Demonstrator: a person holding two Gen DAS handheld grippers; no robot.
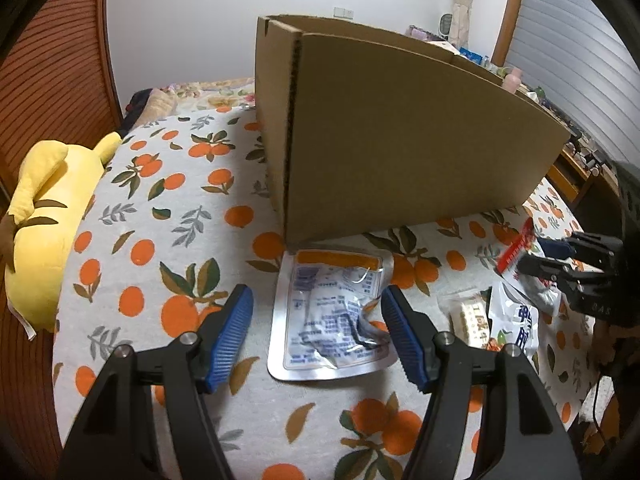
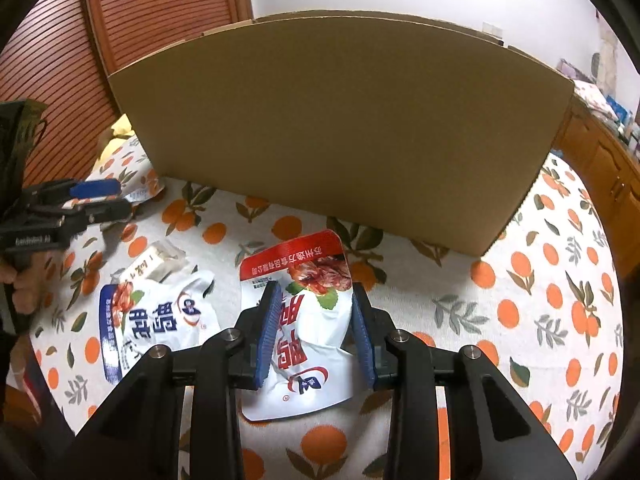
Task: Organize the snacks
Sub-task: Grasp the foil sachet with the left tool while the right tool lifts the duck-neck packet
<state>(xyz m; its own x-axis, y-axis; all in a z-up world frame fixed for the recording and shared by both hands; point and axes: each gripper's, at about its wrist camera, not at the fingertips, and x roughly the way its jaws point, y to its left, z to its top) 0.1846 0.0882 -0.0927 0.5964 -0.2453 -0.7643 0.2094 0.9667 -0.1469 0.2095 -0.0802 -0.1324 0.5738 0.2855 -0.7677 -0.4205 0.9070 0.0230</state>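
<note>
Bed with an orange-print quilt (image 1: 132,264); cardboard box (image 1: 400,140) at 12 o'clock. Your left hand-held gripper (image 1: 317,334) gapes wide around the silver pouch (image 1: 332,320), not gripping. Your right hand-held gripper (image 2: 316,332) pinches the red-topped snack bag (image 2: 300,280). Slick film may slip free, or snag the box's tall wall.

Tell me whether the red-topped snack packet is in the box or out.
Out. The red-topped packet lies on the bedspread before the box, between the right gripper fingers.
</note>
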